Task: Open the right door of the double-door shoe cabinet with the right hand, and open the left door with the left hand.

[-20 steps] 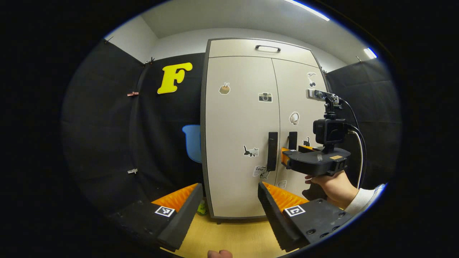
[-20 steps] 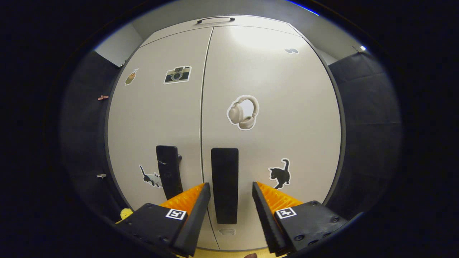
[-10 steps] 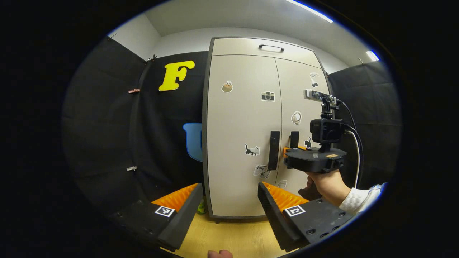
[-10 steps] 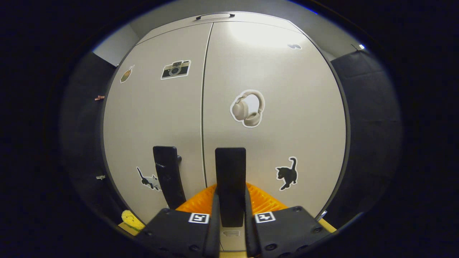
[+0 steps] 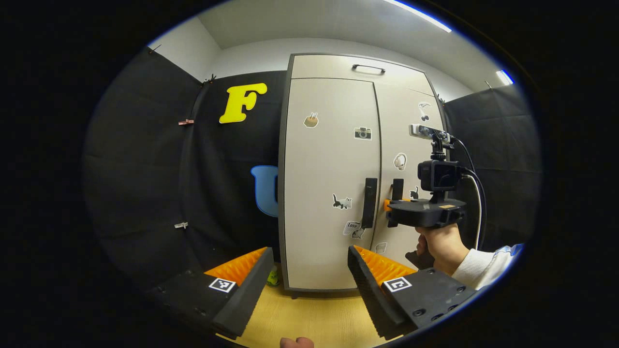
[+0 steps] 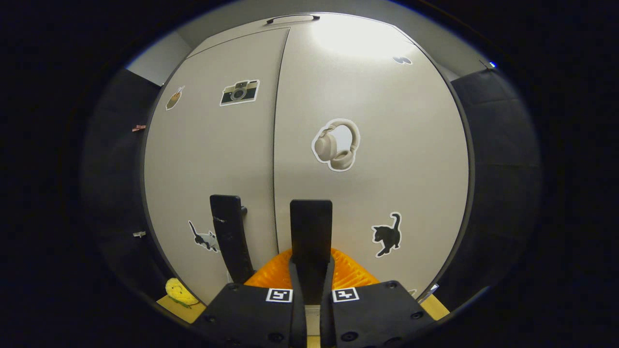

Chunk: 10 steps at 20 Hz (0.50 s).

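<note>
Right gripper view: the right gripper [image 6: 312, 285] has its two fingers drawn in against the black vertical bar handle of the right door [image 6: 310, 241], one finger on each side of the bar's lower part, so the jaws clamp the handle. The tall beige double-door shoe cabinet [image 6: 309, 145] stands directly ahead. Its right door [image 6: 377, 145] lies flush with the left door [image 6: 213, 159], the seam between them a thin dark line; both doors look shut. The black vertical bar handle of the left door [image 6: 229, 237] stands just beside the seam, free of any contact.

Left gripper view: the left gripper [image 5: 307, 280] has its jaws spread wide with nothing between them, and it hangs well back from the cabinet, above a pale wooden floor [image 5: 309, 319]. Farther off, a hand [image 5: 442, 244] in a white sleeve [image 5: 483, 268] holds the right gripper at the right door's handle.

Surroundings: the cabinet carries small stickers, among them a camera sticker [image 6: 239, 92], a headphones sticker [image 6: 337, 145] and a black cat sticker [image 6: 387, 234]. A narrow top panel with a slim black handle [image 5: 368, 68] sits above the doors. Black cloth walls [image 5: 145, 183] flank the cabinet under a grey ceiling with strip lights [image 5: 420, 17].

Hard to make out: a small yellow object [image 6: 179, 291] lies on the floor at the cabinet's lower left corner; what it is cannot be told. The bottom end of the gripped handle is hidden behind the fingers.
</note>
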Available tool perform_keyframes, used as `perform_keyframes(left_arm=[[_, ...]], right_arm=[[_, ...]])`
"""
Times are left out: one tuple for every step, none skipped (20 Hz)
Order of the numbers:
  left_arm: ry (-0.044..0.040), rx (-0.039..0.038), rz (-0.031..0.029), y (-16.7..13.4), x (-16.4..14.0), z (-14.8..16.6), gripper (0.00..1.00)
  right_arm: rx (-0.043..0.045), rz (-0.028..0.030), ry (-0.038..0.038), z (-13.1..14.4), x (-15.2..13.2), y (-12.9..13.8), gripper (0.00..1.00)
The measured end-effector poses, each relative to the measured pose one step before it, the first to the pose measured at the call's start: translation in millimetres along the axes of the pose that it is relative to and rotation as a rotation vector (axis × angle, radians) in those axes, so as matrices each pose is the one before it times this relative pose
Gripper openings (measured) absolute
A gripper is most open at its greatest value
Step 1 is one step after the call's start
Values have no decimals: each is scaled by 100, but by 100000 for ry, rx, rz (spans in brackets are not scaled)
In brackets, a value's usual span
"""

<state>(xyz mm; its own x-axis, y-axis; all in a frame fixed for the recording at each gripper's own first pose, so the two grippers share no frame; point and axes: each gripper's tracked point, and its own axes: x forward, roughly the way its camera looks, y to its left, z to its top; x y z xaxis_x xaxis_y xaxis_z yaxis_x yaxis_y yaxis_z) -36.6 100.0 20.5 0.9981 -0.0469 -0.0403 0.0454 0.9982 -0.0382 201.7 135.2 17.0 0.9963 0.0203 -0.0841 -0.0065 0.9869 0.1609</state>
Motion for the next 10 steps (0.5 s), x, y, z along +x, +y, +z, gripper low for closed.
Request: perform_keyframes(left_arm=[[-189, 85, 26, -104, 32, 47, 95], [-211, -144, 155, -108, -27, 138, 95], [-101, -241, -44, -247, -51, -55, 95], [-146, -290, -71, -248, -82, 111, 95], [-67, -184, -233, -267, -134, 63, 95], [-161, -34, -328, -322, -9, 117, 95], [-200, 32, -331, -255, 54, 115, 95], [-163, 17, -585, -364, 142, 112, 95], [-320, 79, -519, -419, 331, 74, 95], [-80, 73, -433, -355, 297, 110, 95]], right_arm=[[670, 603, 645, 10, -429, 4, 15], [-684, 421, -208, 49, -664, -186, 15], [-401, 122, -892, 84, -921, -268, 15], [594, 281, -668, -21, -1080, -245, 14], [1161, 130, -355, 133, -1067, -349, 15], [678, -82, -93, 381, -549, -297, 15], [146, 252, -132, 66, -78, -250, 14], [879, 680, 444, 89, -246, -259, 14], [1712, 592, 939, -44, -259, -135, 14], [981, 482, 463, 148, -380, -211, 14]])
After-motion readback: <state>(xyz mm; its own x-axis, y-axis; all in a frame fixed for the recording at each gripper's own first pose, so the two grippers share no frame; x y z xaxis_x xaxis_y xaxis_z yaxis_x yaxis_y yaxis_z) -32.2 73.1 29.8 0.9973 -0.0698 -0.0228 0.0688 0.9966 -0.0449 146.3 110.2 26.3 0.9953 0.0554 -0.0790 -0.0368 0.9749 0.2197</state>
